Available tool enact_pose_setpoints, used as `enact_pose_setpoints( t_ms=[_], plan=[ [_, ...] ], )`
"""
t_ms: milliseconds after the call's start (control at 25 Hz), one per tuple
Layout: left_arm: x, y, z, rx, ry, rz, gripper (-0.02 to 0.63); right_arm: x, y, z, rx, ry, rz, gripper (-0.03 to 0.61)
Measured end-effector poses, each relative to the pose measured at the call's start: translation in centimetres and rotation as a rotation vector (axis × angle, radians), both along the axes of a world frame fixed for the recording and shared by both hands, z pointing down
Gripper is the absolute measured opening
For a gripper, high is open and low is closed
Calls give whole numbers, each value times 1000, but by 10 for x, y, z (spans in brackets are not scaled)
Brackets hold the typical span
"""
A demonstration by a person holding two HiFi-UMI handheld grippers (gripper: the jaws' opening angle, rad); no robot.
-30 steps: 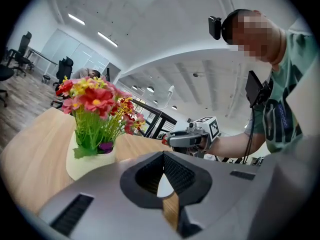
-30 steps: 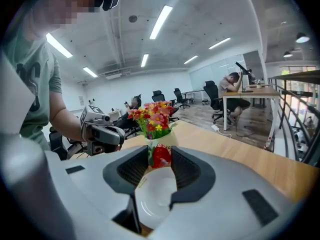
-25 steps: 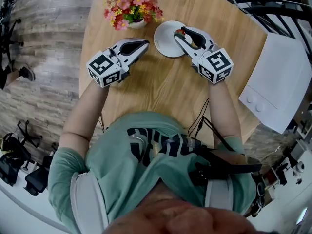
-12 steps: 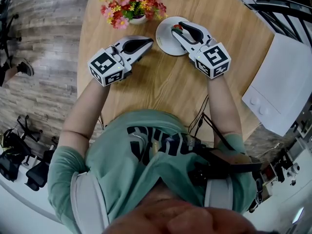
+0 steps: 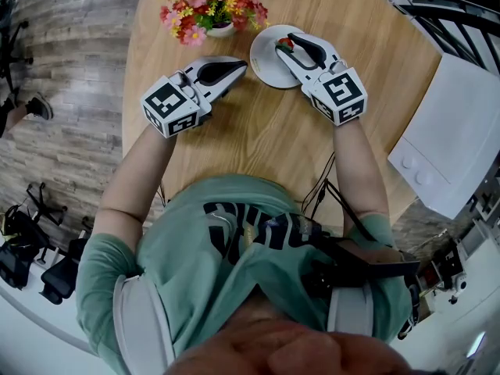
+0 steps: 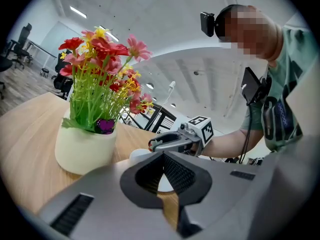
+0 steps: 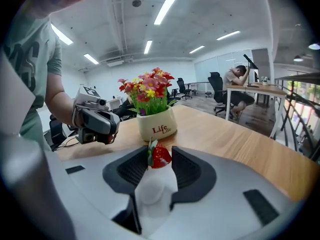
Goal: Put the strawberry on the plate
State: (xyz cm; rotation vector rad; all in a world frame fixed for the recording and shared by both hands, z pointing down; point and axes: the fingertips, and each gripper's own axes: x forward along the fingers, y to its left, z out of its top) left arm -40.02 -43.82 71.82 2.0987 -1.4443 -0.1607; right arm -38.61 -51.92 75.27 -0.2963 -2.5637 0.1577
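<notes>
Red strawberry [image 7: 160, 156] pinched over round white plate [image 5: 264, 61].

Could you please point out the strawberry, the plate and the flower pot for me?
strawberry [image 7: 160, 156]: right gripper view, its red flesh.
plate [image 5: 266, 62]: head view, bare surface near its left rim.
flower pot [image 7: 158, 128]: right gripper view, its front wall.

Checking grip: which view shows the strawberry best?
Right gripper view: the strawberry sits large between its jaws. Head view shows a small red spot over the plate; left gripper view, a distant speck.
</notes>
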Motion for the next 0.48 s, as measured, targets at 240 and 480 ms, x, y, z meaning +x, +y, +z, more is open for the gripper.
enact_pose_setpoints(
  t_ms=[240,480],
  plan=[
    [2,2,0,-3,3,0,5,0,-2,-7,-4,-20,27,196],
    [5,5,-5,-1,-2,5,5,3,0,-13,12,-19,30,196]
  ],
)
